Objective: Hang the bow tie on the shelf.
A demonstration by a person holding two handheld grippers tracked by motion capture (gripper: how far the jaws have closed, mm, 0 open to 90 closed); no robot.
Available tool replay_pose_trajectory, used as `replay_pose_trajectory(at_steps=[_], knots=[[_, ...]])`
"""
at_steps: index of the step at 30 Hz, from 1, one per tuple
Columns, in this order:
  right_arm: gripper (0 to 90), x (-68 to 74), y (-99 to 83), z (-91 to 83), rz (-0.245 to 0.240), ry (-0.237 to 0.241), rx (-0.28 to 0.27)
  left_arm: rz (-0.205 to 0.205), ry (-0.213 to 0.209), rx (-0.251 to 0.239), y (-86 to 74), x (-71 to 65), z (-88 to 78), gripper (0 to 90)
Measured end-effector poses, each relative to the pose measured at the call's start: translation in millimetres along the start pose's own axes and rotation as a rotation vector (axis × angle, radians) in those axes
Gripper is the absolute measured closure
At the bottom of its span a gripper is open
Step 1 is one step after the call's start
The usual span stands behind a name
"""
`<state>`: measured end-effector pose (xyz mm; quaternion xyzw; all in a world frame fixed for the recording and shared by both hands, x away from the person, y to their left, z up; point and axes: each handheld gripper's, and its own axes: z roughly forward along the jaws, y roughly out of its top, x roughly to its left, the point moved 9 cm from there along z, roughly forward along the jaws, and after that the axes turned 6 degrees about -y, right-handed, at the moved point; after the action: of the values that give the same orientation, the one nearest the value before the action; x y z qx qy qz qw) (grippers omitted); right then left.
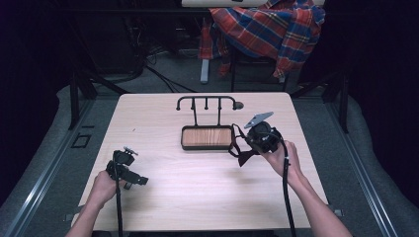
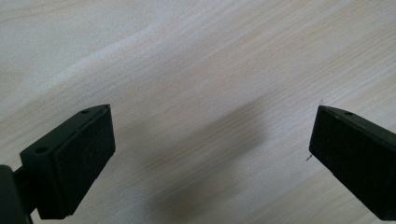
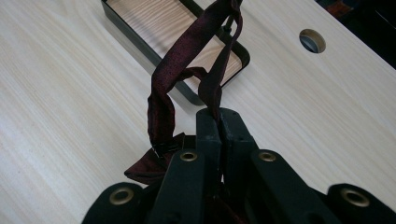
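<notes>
Our right tool (image 3: 219, 116) pinches the dark red bow tie strap (image 3: 163, 88) just right of the tray (image 1: 206, 146), ready for the hook rack (image 1: 206, 101). Our left tool (image 2: 210, 140) waits wide open over the counter (image 1: 163, 192).

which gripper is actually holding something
The right gripper: its jaws are shut on a dark red bow tie strap. The left gripper hangs open over bare table.

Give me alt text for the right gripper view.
The right tool is shut on a dark red bow tie strap, which loops up over a black tray with a wooden floor on a pale wooden table.
</notes>
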<state>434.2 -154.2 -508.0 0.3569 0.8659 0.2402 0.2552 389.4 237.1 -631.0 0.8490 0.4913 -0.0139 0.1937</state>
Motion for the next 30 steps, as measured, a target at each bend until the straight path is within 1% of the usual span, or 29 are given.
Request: replay_pose_trajectory(at_steps=[5, 9, 15, 19, 22, 27, 30], knots=[[87.1, -3.5, 7.0, 0.6, 0.011, -0.002, -0.015, 0.002, -0.001, 0.002, -0.1, 0.6, 0.3, 0.4], [87.1, -4.7, 11.2, 2.0, 0.008, 0.001, -0.017, 0.003, -0.003, 0.001, 0.3, 0.1, 0.5, 0.3], [87.1, -8.0, 16.6, 5.0, 0.02, -0.001, -0.03, -0.004, -0.005, 0.0, 0.1, -0.1, 0.6, 0.3], [87.2, -9.4, 19.5, 4.5, 0.024, -0.001, -0.038, 0.001, -0.004, 0.002, 0.2, 0.2, 0.6, 0.3], [87.1, -11.3, 22.8, 3.1, 0.025, -0.003, -0.045, -0.008, -0.006, 0.0, 0.0, -0.2, 1.0, 0.3], [87.2, -15.0, 27.9, 1.0, 0.044, -0.005, -0.065, -0.003, -0.004, 0.0, 0.1, -0.1, 1.5, 0.3], [87.2, -15.8, 28.7, 0.3, 0.043, -0.004, -0.065, -0.003, -0.006, 0.002, 0.0, -0.3, 1.5, 0.4]])
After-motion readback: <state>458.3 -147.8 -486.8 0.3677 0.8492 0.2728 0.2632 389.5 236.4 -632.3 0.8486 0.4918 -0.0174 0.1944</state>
